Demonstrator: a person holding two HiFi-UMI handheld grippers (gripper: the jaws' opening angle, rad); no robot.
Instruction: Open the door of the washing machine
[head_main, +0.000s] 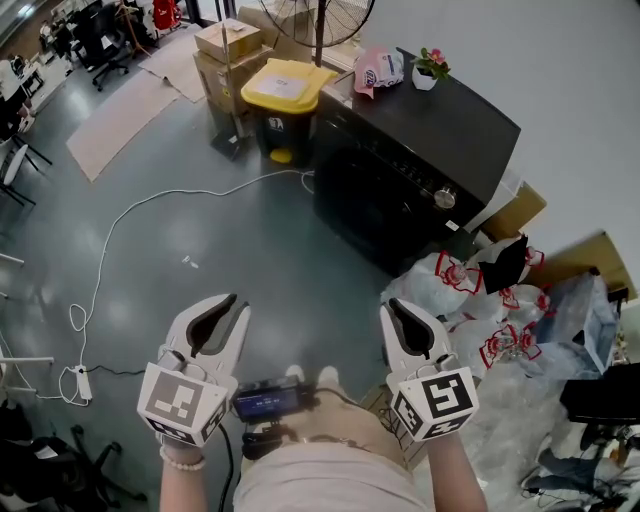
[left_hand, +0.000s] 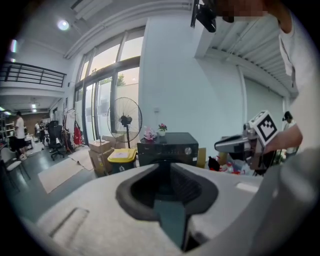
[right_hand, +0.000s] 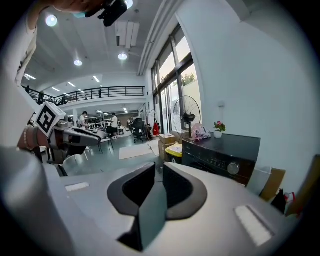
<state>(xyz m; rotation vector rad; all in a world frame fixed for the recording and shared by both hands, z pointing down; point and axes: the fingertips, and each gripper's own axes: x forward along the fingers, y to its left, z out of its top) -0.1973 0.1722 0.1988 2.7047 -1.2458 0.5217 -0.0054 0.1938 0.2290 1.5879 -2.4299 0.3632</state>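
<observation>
The left gripper (head_main: 236, 300) has its jaws slightly parted with nothing between them. The right gripper (head_main: 398, 303) has its jaws closed together and empty. Both are held low in front of the person's waist, side by side and well apart, with their marker cubes nearest the body. They point forward and slightly down over the grey floor (head_main: 250, 240) and touch nothing.

The washing machine (head_main: 400, 160) stands ahead and to the right against the white wall, well apart from both grippers. Its round door (head_main: 365, 205) is shut, so the drum is hidden. On its top sit a small white pot (head_main: 426, 80) holding pink flowers and, beside it, a pink-and-white cap (head_main: 378, 70).

Just left of the machine stands a bin (head_main: 285, 120) with its yellow lid closed, so its contents are hidden. Closed cardboard boxes (head_main: 228, 45) are stacked behind the bin. Tied white plastic bags (head_main: 470, 290) with red handles are heaped on the floor to the right of the machine. A white cable (head_main: 130, 215) trails across the floor on the left.
</observation>
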